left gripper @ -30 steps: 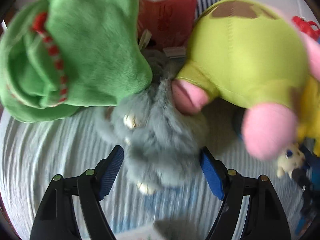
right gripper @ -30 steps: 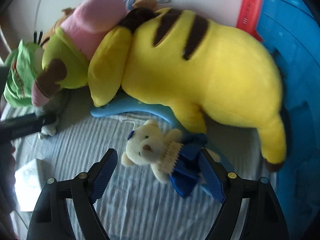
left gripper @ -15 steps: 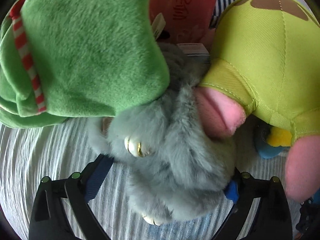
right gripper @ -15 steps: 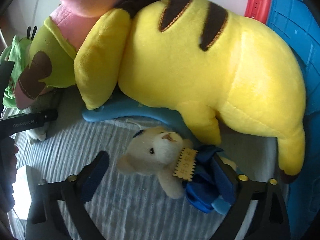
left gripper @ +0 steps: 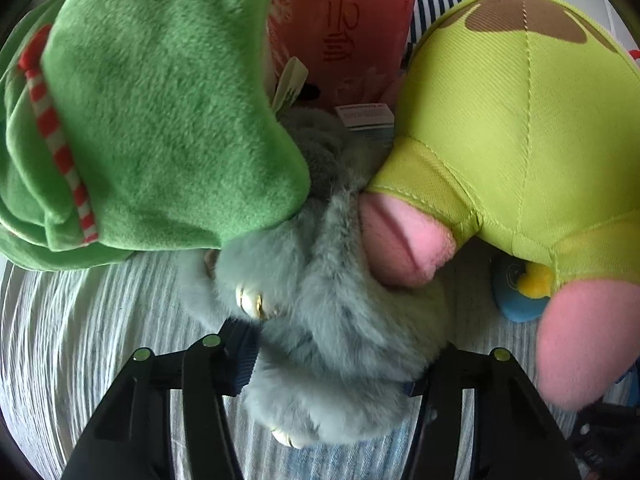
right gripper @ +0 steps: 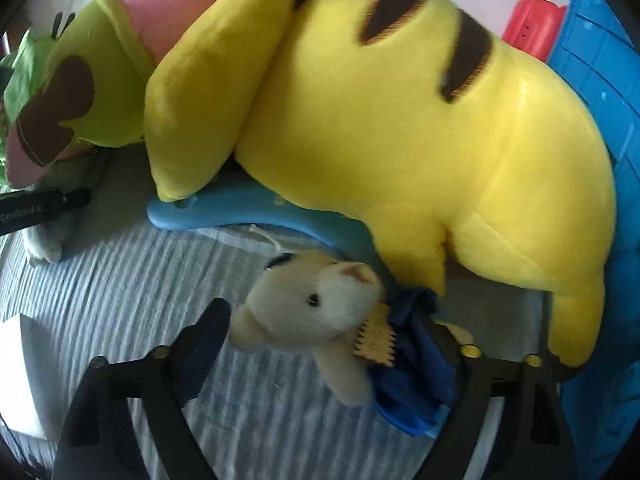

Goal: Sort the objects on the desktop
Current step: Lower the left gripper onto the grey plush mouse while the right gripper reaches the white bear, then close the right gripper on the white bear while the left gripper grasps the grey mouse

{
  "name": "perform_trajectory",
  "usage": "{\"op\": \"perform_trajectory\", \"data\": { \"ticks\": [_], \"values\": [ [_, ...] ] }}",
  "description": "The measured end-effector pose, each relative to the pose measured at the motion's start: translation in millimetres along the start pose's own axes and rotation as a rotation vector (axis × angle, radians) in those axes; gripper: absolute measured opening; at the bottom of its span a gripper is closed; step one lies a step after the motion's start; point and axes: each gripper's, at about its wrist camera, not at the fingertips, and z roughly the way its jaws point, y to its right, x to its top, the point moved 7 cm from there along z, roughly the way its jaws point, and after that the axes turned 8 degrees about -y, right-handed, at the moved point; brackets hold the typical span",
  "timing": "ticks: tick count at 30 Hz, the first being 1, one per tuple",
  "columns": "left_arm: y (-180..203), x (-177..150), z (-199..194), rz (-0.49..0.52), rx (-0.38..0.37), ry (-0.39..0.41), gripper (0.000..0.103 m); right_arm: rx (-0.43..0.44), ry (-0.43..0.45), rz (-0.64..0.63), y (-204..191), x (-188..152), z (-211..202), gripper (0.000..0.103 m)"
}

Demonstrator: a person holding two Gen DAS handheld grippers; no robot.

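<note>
**Both grippers in the plush pile, one toy each**

My left gripper (left gripper: 328, 364) has its two black fingers pressed into the sides of a fluffy grey plush animal (left gripper: 320, 320), so it's clamped on that one. The fur bulges out over the blue pads and nearly hides the right-hand one. The grey plush sits on the grey-and-white striped cloth (left gripper: 100, 340), wedged under a big green plush with a red-and-white striped trim (left gripper: 160, 100) on one side and the pink arm of a lime-green-shirted plush with brown patches (left gripper: 520, 120) on the other. Behind them there's a red soft pack with printed writing (left gripper: 352, 40).

My right gripper (right gripper: 328, 344) is around a small cream teddy bear in blue clothes (right gripper: 320, 312). One finger (right gripper: 204, 340) sits just beside the bear's head, and the other is mostly buried behind the blue fabric. Honestly I can't tell if it's actually pinching the bear or just bracketing it. The bear lies on the same striped cloth, right in front of a big yellow plush with dark brown stripes (right gripper: 400, 140) that rests on a flat blue plastic piece (right gripper: 224, 212). There's a blue plastic bin (right gripper: 600, 60) off to the right and a red plastic thing (right gripper: 532, 28) up behind
</note>
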Motion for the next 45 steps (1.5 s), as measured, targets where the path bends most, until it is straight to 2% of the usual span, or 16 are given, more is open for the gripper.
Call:
{"op": "perform_trajectory", "data": {
  "ticks": [1,2,3,9,11,17,22,24,25,26,28,33,40,41,42,45],
  "values": [
    [0.1,0.2,-0.4,0.002,-0.001,-0.001,0.053,-0.013,0.002,-0.003,-0.5,1.1,0.2,0.088],
    [0.4,-0.4,-1.9,0.007,-0.003,-0.005,0.043,-0.027,0.005,-0.002,0.3,2.0,-0.6,0.078],
    [-0.3,-2.1,-3.7,0.007,-0.002,-0.014,0.04,-0.032,0.006,0.008,2.9,2.3,-3.4,0.068],
    [-9.1,-23.5,-32.4,0.009,-0.027,-0.018,0.035,0.025,0.005,0.061,11.0,-4.6,-28.8,0.064],
    [-11.9,-33.3,-47.8,0.011,-0.039,-0.01,0.024,0.051,0.02,0.073,8.5,-7.8,-43.4,0.064],
    [-17.3,-66.5,-84.5,0.024,-0.068,-0.007,0.017,0.112,0.054,0.078,-6.9,-19.1,-84.3,0.063],
    [-25.1,-80.9,-108.5,0.013,-0.1,0.007,0.017,0.136,0.078,0.084,-15.0,-29.4,-107.1,0.063],
    [-24.5,-79.2,-112.5,0.011,-0.114,-0.007,0.032,0.14,0.081,0.09,-13.3,-35.0,-107.8,0.063],
    [-23.1,-77.6,-114.3,0.008,-0.115,-0.012,0.052,0.142,0.083,0.093,-12.4,-37.8,-108.1,0.063],
    [-21.1,-72.5,-112.7,0.011,-0.11,-0.004,0.067,0.143,0.084,0.096,-11.6,-40.7,-108.4,0.063],
    [-17.2,-59.8,-106.9,0.021,-0.099,0.021,0.072,0.146,0.089,0.099,-10.0,-44.7,-109.3,0.063],
    [3.3,-45.4,-76.8,0.011,-0.068,0.012,0.072,0.151,0.096,0.085,2.0,-34.1,-112.2,0.063],
    [-0.8,-16.9,-6.3,-0.034,-0.004,-0.039,0.071,0.158,0.072,0.045,-7.7,-9.4,-69.9,0.063],
    [-1.9,-15.8,-0.9,-0.031,0.004,-0.036,0.054,0.156,0.063,0.04,-9.9,-8.2,-63.8,0.063],
    [-2.8,-15.5,2.3,-0.025,0.012,-0.027,0.054,0.156,0.05,0.034,-12.5,-7.3,-56.8,0.063],
    [-4.5,-17.7,5.4,-0.004,0.027,-0.014,0.044,0.155,0.016,0.016,-20.3,-7.1,-42.2,0.063]
  ]
}}
